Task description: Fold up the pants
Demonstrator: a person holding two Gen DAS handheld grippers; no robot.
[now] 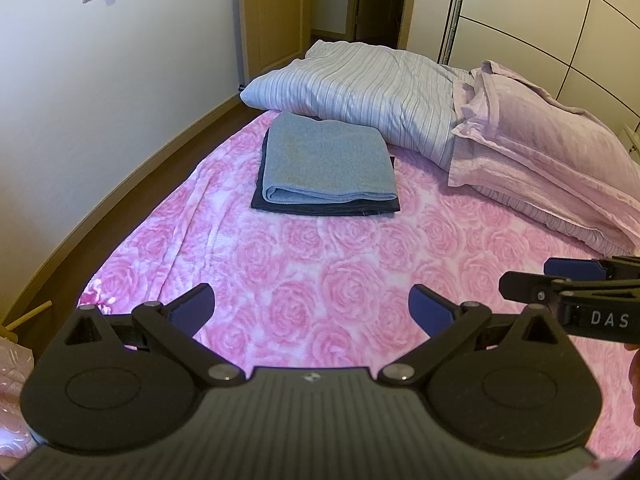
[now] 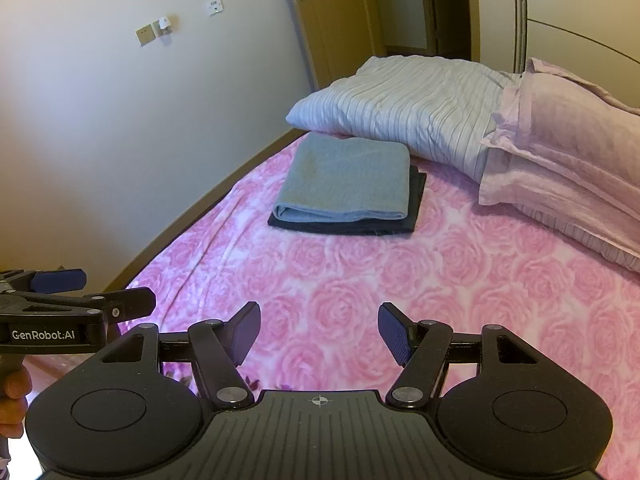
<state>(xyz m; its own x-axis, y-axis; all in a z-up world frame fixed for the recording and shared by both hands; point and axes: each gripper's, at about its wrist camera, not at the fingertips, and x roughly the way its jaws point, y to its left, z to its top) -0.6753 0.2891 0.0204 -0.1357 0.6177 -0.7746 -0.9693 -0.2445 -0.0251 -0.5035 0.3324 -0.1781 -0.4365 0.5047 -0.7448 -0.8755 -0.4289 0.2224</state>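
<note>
Folded light blue pants (image 1: 328,164) (image 2: 346,178) lie stacked on a folded dark garment (image 1: 320,206) (image 2: 344,227) toward the far end of the bed. My left gripper (image 1: 312,310) hovers open over the pink rose blanket (image 1: 300,264), well short of the stack, with nothing between its blue pads. My right gripper (image 2: 318,332) is also open and empty, side by side with the left. In the left wrist view the right gripper (image 1: 532,278) pokes in at the right edge; in the right wrist view the left gripper (image 2: 104,290) shows at the left edge.
A striped grey duvet (image 1: 360,88) (image 2: 408,108) and a lilac pillow (image 1: 552,152) (image 2: 568,140) lie behind and right of the stack. The bed's left edge runs along a wooden floor (image 1: 120,184) and a wall. A door (image 1: 272,16) stands beyond the bed.
</note>
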